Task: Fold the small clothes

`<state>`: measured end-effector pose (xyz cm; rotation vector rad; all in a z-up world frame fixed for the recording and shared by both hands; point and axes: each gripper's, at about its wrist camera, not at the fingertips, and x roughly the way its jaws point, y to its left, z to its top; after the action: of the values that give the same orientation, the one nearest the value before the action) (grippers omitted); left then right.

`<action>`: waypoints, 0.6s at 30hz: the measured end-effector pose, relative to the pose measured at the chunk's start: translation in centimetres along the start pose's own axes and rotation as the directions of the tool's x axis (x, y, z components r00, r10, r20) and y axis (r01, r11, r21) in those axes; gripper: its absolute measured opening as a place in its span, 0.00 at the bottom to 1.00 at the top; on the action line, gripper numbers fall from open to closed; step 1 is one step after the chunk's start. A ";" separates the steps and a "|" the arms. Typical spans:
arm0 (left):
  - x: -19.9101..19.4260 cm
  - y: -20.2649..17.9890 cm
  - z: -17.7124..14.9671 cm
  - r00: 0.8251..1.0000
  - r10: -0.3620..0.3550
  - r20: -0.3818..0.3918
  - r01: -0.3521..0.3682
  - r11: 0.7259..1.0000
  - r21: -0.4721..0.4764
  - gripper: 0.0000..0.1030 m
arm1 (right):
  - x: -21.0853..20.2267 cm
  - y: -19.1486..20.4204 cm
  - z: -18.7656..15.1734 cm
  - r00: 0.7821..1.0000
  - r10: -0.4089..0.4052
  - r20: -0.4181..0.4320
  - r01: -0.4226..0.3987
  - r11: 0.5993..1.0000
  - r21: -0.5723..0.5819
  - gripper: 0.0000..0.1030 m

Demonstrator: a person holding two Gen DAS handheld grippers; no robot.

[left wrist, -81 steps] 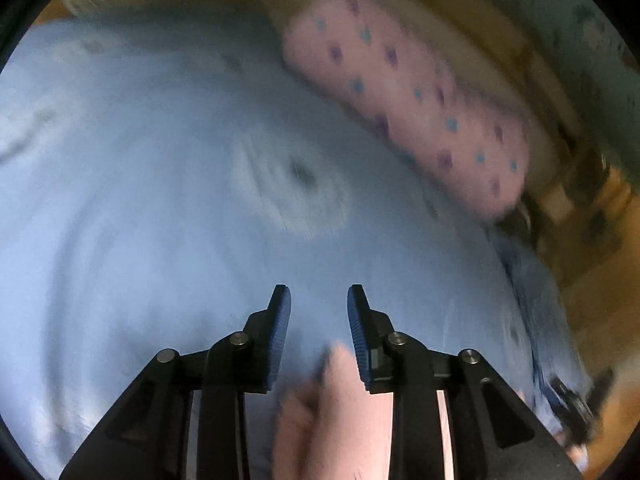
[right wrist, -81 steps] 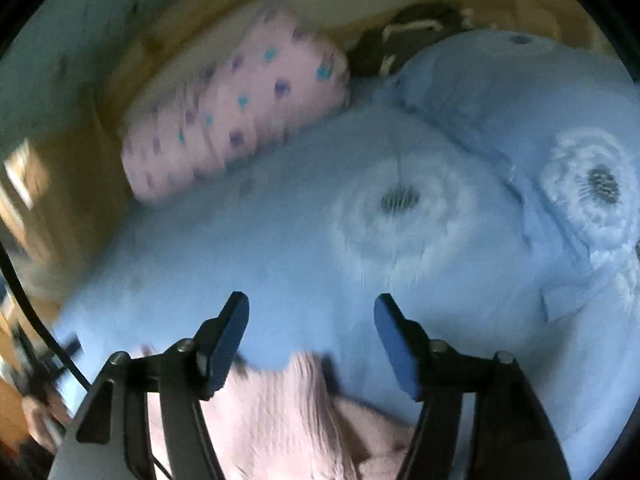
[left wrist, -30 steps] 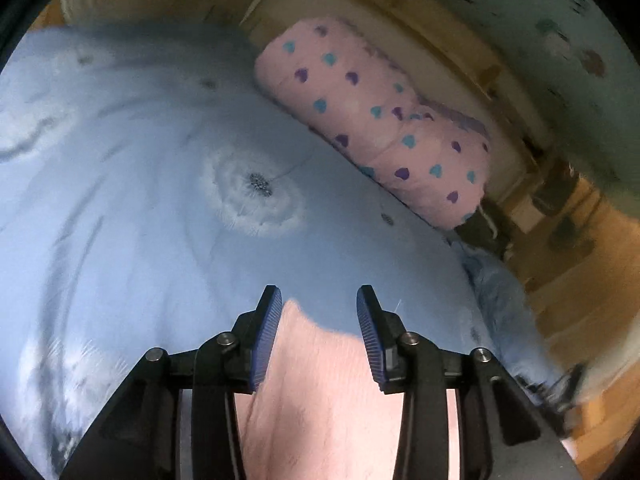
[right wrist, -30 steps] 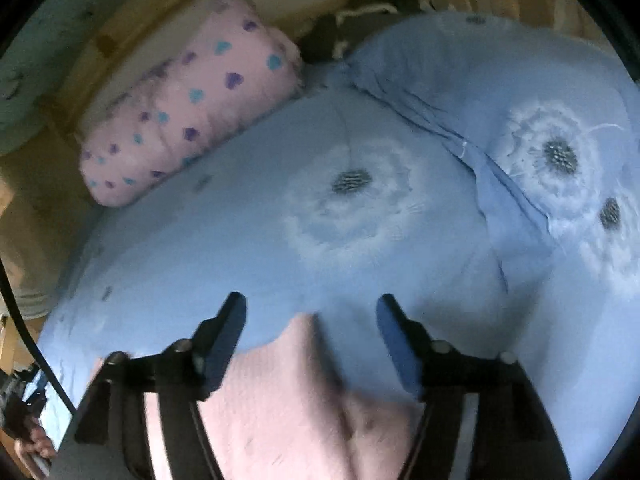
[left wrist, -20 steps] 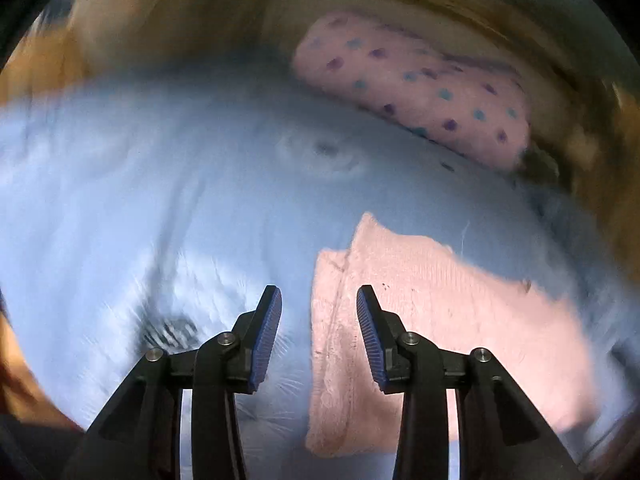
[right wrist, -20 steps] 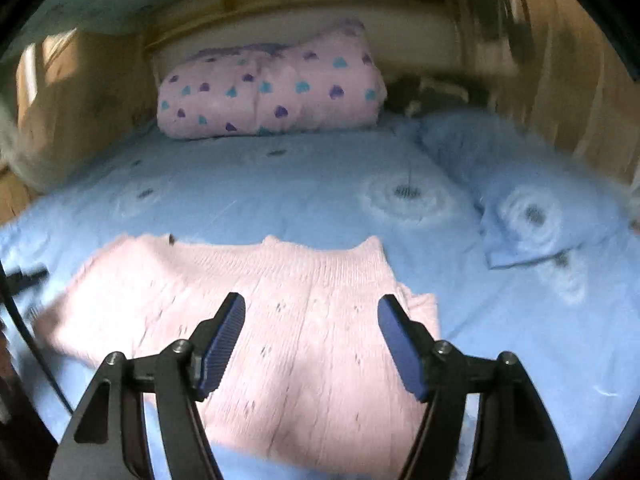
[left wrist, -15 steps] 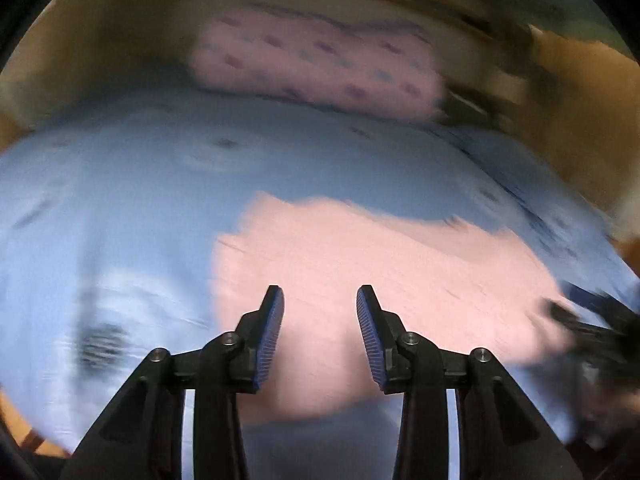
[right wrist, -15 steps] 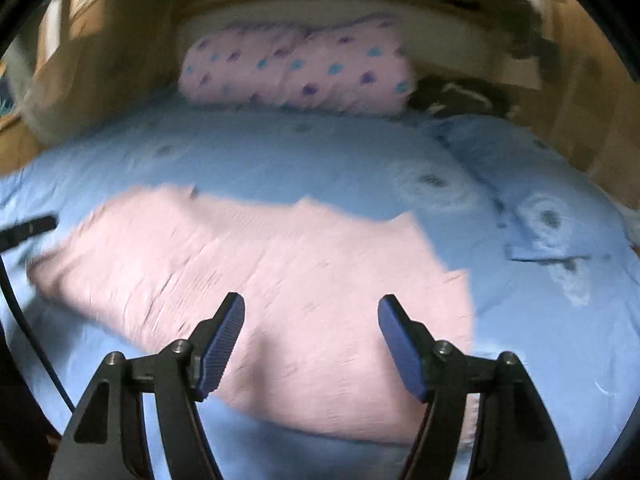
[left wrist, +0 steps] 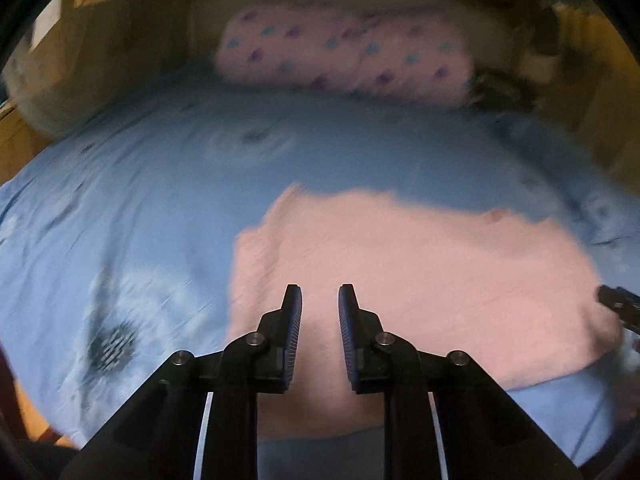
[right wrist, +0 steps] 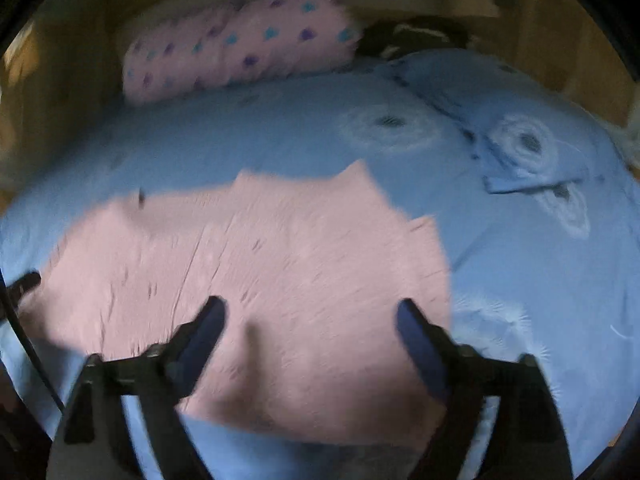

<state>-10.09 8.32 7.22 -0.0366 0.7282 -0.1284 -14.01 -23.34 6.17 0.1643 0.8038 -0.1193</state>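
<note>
A pink knitted sweater (left wrist: 420, 264) lies spread flat on the blue bed cover (left wrist: 120, 208). My left gripper (left wrist: 320, 300) hovers over the sweater's near left part. Its jaws are closing to a narrow gap and nothing is between them. In the right wrist view the sweater (right wrist: 280, 264) fills the middle. My right gripper (right wrist: 312, 316) hangs above the sweater's near edge, its jaws opening wide with nothing in them. The right gripper's dark tip (left wrist: 618, 304) pokes in at the sweater's right end. The picture is blurred by motion.
A pink pillow with blue and purple hearts (right wrist: 240, 52) lies along the head of the bed. A blue pillow with dandelion print (right wrist: 520, 140) sits at the right. Wooden walls (left wrist: 120, 60) ring the bed. A dark bundle (right wrist: 412, 36) lies beside the pink pillow.
Both grippers have drawn back from the sweater's far edge toward me, so the whole sweater now shows laid flat. The left jaws have narrowed and the right jaws have widened.
</note>
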 end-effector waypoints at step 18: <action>5.5 -10.6 -1.8 0.967 -0.146 -0.210 0.189 0.960 0.204 0.00 | 6.3 -9.8 -2.3 0.876 0.481 -0.029 -0.401 0.761 0.511 0.96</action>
<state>-8.33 -2.92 3.09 0.1304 0.9009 -0.3807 -12.97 -32.81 -0.94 0.8587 0.8617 0.1475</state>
